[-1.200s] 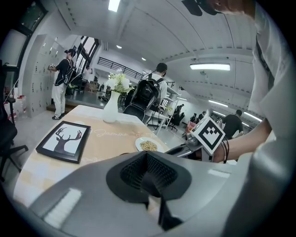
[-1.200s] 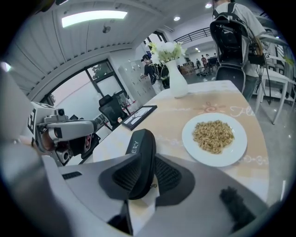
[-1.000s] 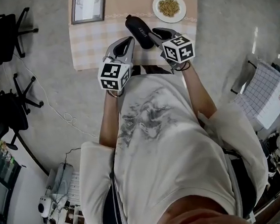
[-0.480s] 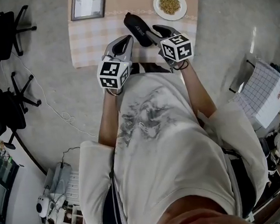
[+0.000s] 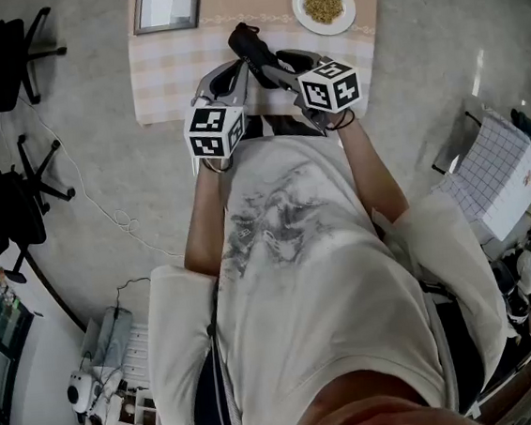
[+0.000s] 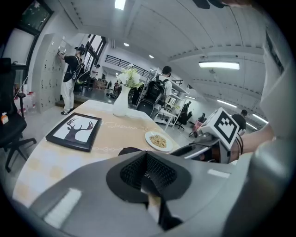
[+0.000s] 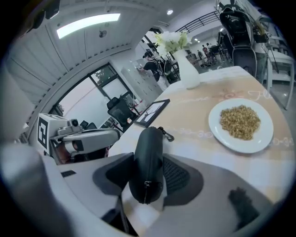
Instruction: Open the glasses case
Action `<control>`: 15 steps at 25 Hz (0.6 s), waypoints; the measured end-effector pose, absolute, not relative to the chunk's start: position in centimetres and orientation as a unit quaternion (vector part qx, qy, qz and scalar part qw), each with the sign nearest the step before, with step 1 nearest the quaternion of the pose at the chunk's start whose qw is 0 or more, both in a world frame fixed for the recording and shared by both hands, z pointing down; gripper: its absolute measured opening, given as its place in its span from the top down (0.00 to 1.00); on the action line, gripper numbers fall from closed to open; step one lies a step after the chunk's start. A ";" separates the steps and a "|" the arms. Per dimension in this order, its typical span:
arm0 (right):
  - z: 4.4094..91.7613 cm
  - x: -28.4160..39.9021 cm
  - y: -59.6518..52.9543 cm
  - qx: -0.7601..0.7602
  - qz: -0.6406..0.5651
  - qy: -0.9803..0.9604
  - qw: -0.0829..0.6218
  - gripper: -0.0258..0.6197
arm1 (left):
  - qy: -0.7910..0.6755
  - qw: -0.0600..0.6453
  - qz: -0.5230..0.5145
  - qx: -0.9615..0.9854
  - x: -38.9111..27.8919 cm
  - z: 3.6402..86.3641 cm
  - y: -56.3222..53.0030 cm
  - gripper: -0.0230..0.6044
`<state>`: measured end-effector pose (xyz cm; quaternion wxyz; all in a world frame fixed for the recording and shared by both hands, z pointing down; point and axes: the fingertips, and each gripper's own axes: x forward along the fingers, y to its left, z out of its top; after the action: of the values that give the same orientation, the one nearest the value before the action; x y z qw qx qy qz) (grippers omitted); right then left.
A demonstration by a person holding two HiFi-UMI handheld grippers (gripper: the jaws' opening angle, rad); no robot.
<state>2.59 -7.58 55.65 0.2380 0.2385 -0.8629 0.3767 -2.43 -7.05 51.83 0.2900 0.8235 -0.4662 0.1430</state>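
scene: person stands at the near edge of the counter point(image 5: 166, 76), a gripper in each hand, both held over that edge.
glasses case point(image 7: 147, 159): black, zipped, still shut. It sits over the near edge about midway along, and in the head view it runs diagonally away from the person. Zip pull is at the end facing the right gripper's camera. A small clip hangs off the far end.
right gripper point(image 7: 148, 172): clenched on the glasses case, one pad on each long side, with the case lying lengthwise between the jaws. Marker cube is up, just right of the case in the head view.
left gripper point(image 6: 148, 169): jaws pressed together, pads meeting in a line. Nothing clear between them; too dark there to tell if a zip tab is pinched. Its tips are right beside the case's left side in the head view, and the dark end of the case shows just past the jaws in the left gripper view.
grippers to each other: close side by side, both noses angled in toward the case.
case on or off the counter: cannot tell.
plate point(image 7: 240, 124): white, holds a pile of tan grains, toward the right edge, well apart from the case.
picture frame point(image 6: 76, 131): black with a deer silhouette, lies flat toward the left edge.
vase point(image 6: 121, 102): white, upright, white flowers in it, near the far edge.
cloth: tan with a pale check band along the near edge, covers the counter.
background: other people stand far off in the room, beyond the far edge.
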 end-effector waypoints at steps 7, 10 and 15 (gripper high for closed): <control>55.7 2.0 -7.2 0.238 0.363 -0.866 0.249 0.64 | -0.480 0.288 0.165 0.812 -2.2 53.3 -8.9 0.89; 55.6 1.8 -7.0 0.236 0.350 -0.869 0.259 0.64 | -0.481 0.282 0.183 0.809 -1.8 53.9 -9.2 0.86; 55.4 1.3 -6.6 0.231 0.325 -0.875 0.273 0.64 | -0.485 0.291 0.194 0.802 -1.6 54.6 -9.0 0.79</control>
<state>1.32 -6.60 55.36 0.2731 0.2313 -0.8753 0.3253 -1.65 -8.99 54.57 0.2908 0.8019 -0.4847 0.1936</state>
